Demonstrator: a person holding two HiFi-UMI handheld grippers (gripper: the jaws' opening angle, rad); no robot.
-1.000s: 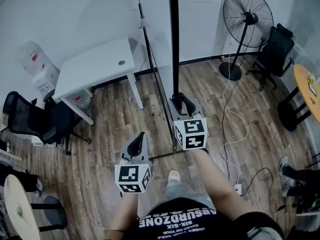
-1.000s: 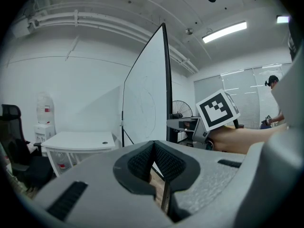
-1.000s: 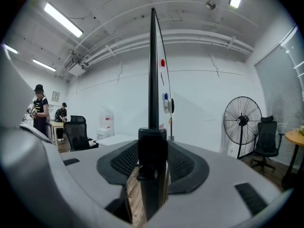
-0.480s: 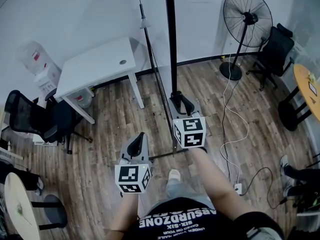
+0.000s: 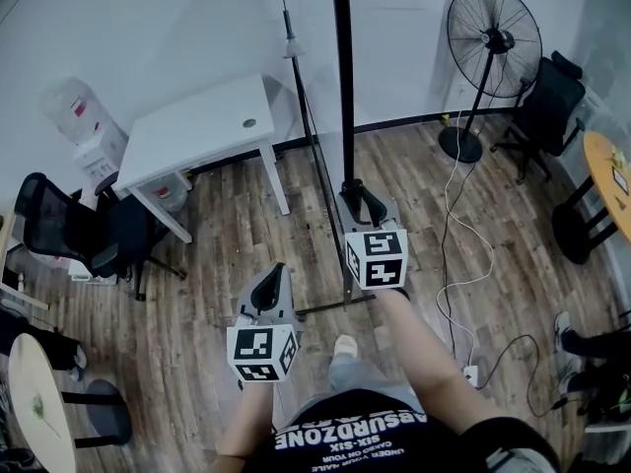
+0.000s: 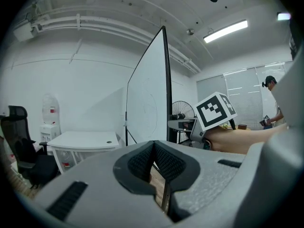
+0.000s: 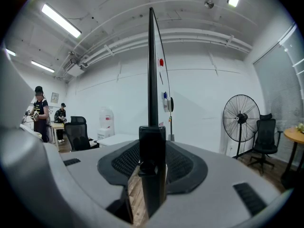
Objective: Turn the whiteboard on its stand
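The right gripper (image 5: 357,187) has just been closing and now clamps the black edge frame of the whiteboard (image 5: 342,67). The board stands upright, edge-on, between the desk (image 5: 197,131) and the fan (image 5: 493,37). The left gripper (image 5: 275,270) is closed on nothing, near the board's foot. The shirt (image 5: 355,437) print, upside down, reads "ABSURDZONE"; the smaller lines are illegible
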